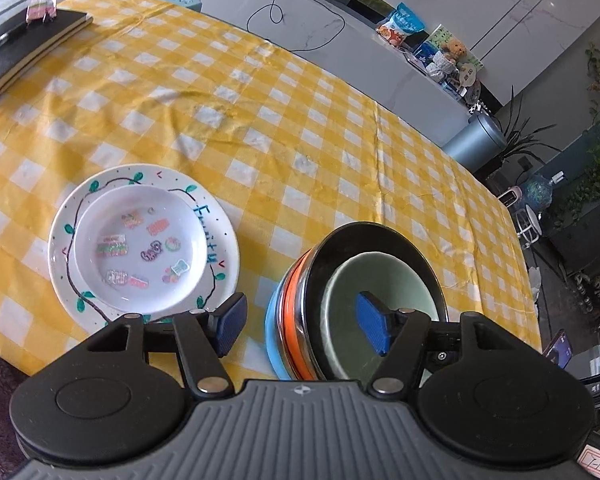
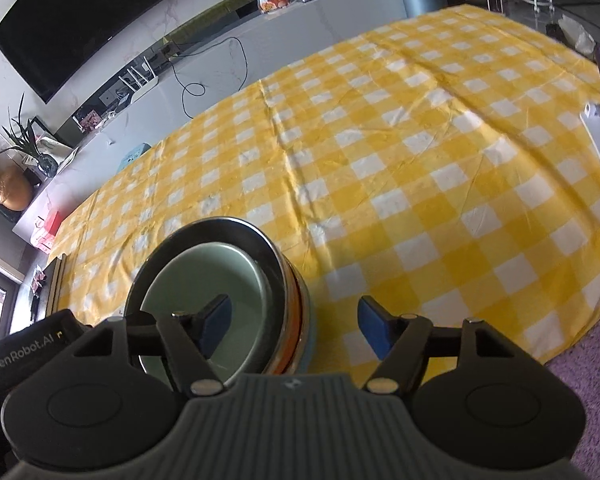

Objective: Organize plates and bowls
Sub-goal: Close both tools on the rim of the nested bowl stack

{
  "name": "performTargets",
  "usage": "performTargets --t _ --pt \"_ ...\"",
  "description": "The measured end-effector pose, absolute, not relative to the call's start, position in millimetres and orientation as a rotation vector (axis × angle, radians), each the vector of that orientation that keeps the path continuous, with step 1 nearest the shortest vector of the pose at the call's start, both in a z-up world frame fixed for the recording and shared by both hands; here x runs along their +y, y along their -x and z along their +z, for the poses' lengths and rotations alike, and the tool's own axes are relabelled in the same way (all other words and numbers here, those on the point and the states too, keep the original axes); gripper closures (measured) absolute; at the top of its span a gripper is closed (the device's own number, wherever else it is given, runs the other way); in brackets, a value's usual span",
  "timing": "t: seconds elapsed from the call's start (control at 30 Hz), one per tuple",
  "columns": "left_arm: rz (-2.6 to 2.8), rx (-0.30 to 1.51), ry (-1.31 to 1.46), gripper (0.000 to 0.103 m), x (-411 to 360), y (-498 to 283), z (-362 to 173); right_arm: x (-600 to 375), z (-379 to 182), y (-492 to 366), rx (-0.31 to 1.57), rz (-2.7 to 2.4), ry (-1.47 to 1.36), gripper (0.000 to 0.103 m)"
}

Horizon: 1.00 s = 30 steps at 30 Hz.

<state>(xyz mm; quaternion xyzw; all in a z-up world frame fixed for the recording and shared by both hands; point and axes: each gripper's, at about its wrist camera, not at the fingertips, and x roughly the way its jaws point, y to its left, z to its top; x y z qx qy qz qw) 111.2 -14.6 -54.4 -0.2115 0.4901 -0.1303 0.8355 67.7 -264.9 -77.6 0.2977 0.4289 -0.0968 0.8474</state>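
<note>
Nearest my left hand-held gripper point(image 1: 302, 326) is the stack of bowls point(image 1: 300, 320): its blue pads are spread wide, the right one over the pale green bowl point(image 1: 340, 304) that sits inside the dark-rimmed steel bowl point(image 1: 384, 240), the left one outside the stack, so the wall of the stack lies between them with nothing gripped that I can see. Orange and light blue bowls nest beneath, and the whole stack looks tilted on the desk point(image 1: 260, 120) with its yellow checked cloth. Just left of the left finger lies the decorated plate point(image 1: 220, 216) with a smaller white plate point(image 1: 140, 248) resting on it. Far ahead to the left sits a black book point(image 1: 28, 44). From my right hand-held gripper point(image 2: 296, 322), also open, the left pad hangs over the green bowl point(image 2: 180, 276) and the right pad over bare cloth, the stack's rim between them. A phone point(image 2: 598, 136) lies far to the right.
</note>
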Motion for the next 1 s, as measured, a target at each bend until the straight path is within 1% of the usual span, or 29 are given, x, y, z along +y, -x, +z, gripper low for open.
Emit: performTargets --t 0.27,0.4,0.47,0.6,0.63,0.67,0.7,0.83,0.87,1.0 --pt "-0.287 1.072 0.519 0.029 -14 -115 -68 -274 -86 -68 0.900 -0.175 -0.735 0.035" --pt "-0.292 1.098 0.519 0.034 -17 -117 -74 -275 -92 -71 0.919 -0.165 -0.761 0.037" --pt "-0.294 1.108 0.519 0.035 -18 -117 -76 -275 -95 -71 0.934 -0.156 -0.780 0.041" --pt "-0.298 1.127 0.517 0.041 -20 -118 -80 -273 -101 -73 0.954 -0.141 -0.793 0.047" --pt "-0.298 1.131 0.514 0.043 -21 -118 -81 -272 -102 -73 0.957 -0.138 -0.793 0.049" --pt "-0.299 1.136 0.510 0.049 -21 -118 -82 -271 -103 -74 0.961 -0.136 -0.794 0.051" --pt "-0.298 1.139 0.505 0.052 -22 -118 -82 -270 -103 -74 0.962 -0.131 -0.797 0.055" --pt "-0.299 1.136 0.479 0.054 -24 -118 -81 -269 -102 -74 0.963 -0.135 -0.782 0.057" --pt "-0.298 1.136 0.467 0.056 -25 -118 -81 -269 -102 -74 0.965 -0.135 -0.777 0.057" --pt "-0.300 1.131 0.430 0.058 -29 -117 -79 -268 -102 -75 0.973 -0.148 -0.749 0.064"
